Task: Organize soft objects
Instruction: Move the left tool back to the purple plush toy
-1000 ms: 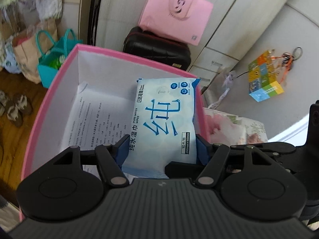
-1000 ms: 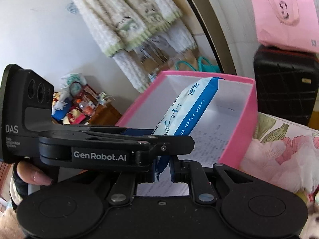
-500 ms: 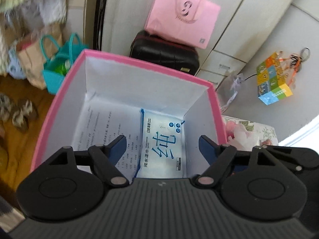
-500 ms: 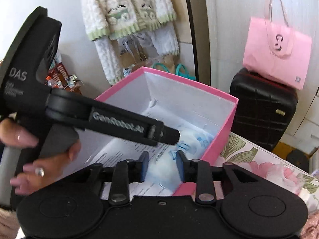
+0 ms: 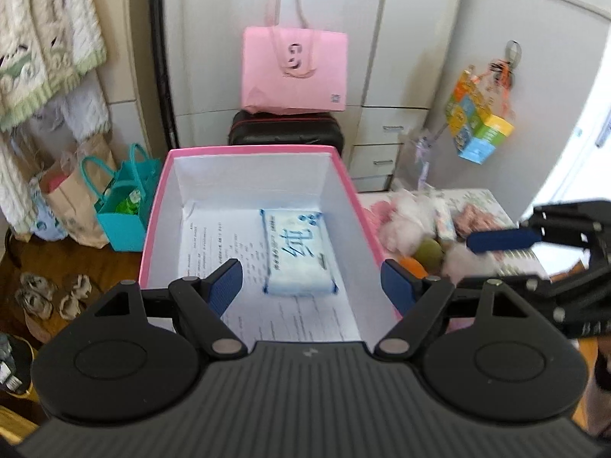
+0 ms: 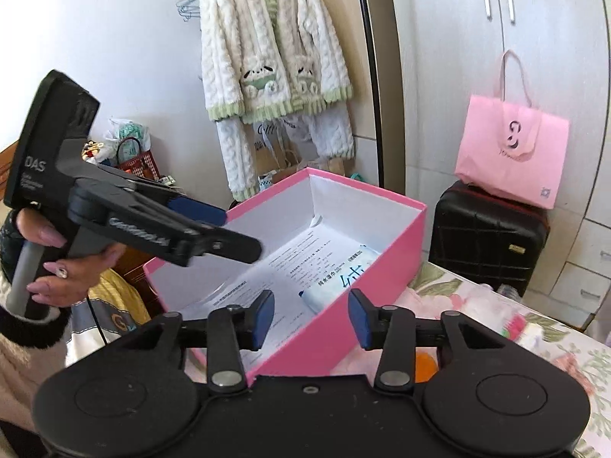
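Note:
A blue-and-white wet wipes pack [image 5: 298,255] lies flat on a printed sheet inside the pink box [image 5: 248,149], toward its right wall. My left gripper [image 5: 312,286] hovers above the box's near end, open, nothing between its pads. My right gripper [image 6: 311,318] hangs over the box's [image 6: 366,187] near wall; its jaws are opening and hold nothing. The pack [image 6: 343,278] lies beyond them. The left gripper [image 6: 191,229], held by a hand [image 6: 57,267], reaches over the box from the left. Fluffy pink and white soft things [image 5: 404,221] lie right of the box.
A green ball [image 5: 427,250] and an orange thing [image 5: 412,265] sit among the soft things on the floral cloth [image 6: 565,351]. Behind the box stand a black suitcase [image 5: 286,133] and pink tote [image 5: 294,72]. A teal bag [image 5: 126,210] stands at the left.
Both grippers let go of the wipes pack, which dropped flat onto the box floor. Both then drew back and up from the box, and the right jaws spread wider.

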